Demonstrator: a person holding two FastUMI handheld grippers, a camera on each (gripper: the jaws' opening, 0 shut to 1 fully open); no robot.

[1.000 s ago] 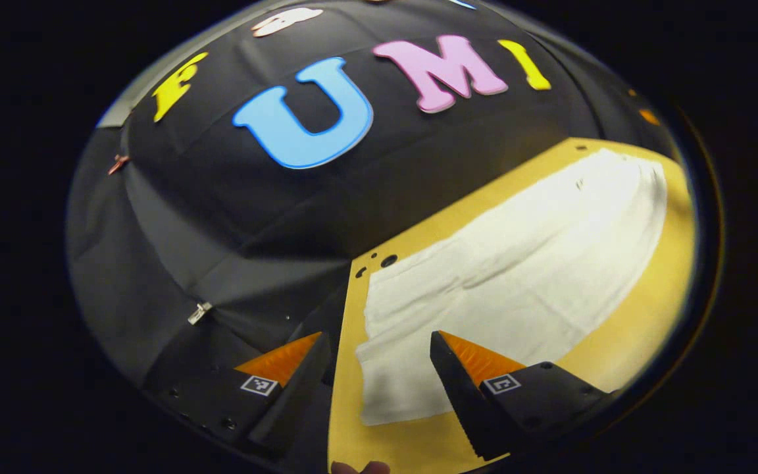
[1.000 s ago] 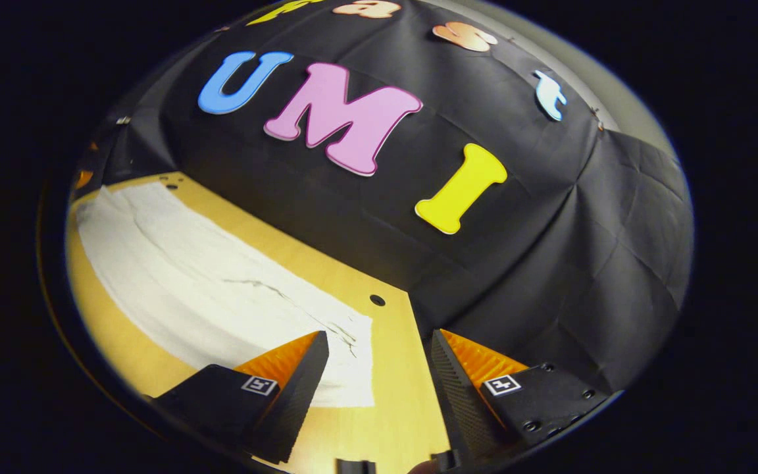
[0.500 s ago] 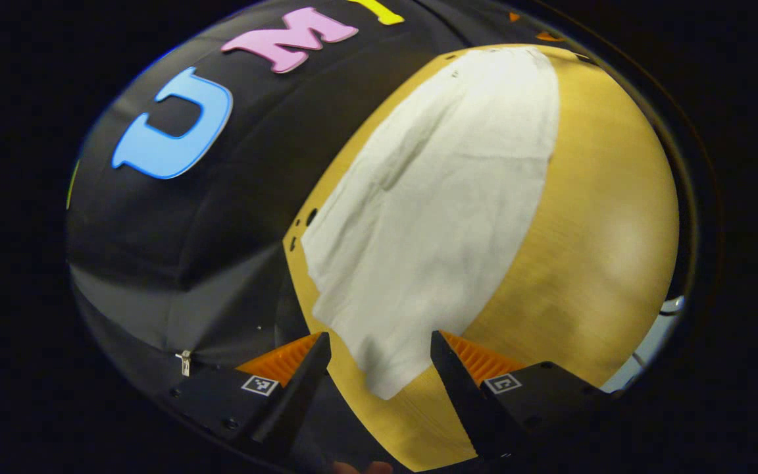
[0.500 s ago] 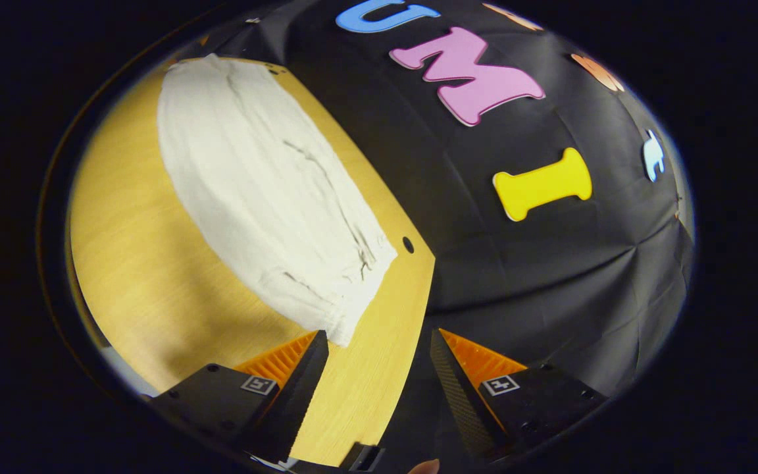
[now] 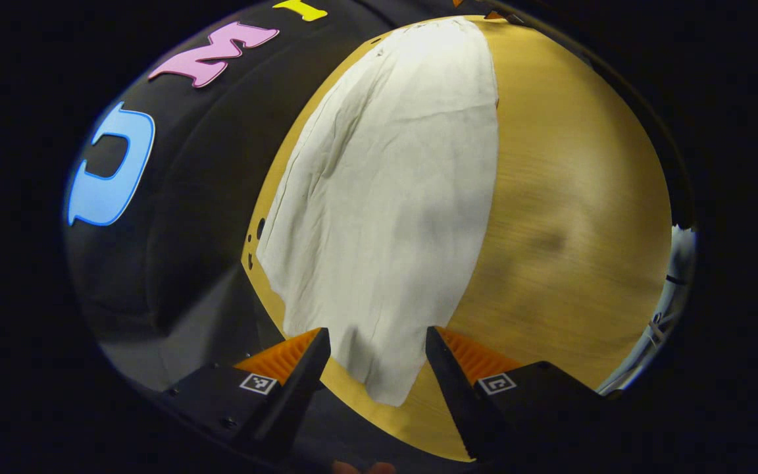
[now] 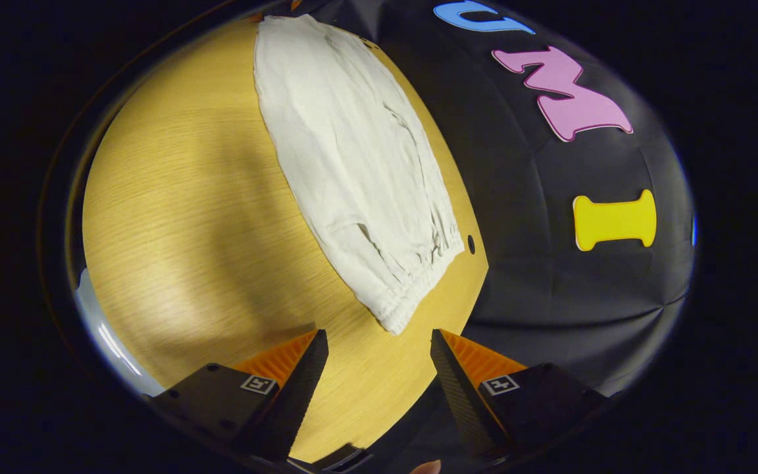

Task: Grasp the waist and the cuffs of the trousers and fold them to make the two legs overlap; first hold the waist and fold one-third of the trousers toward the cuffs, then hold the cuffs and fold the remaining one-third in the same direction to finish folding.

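Two open grippers over white trousers on a table.

In the left gripper view, the left gripper (image 5: 376, 345) is wide open and holds nothing. The trousers (image 5: 392, 197) lie flat on the table (image 5: 570, 197). They start between the two fingers and run straight ahead, away from the tool. One end corner of the cloth sits in the gap between the fingers. I cannot tell if a finger touches it.
In the right gripper view, the right gripper (image 6: 378, 345) is also wide open and holds nothing. The trousers (image 6: 353, 158) lie ahead of it on the table (image 6: 181, 217). Their gathered end is just in front of the fingers, a bit apart from them.
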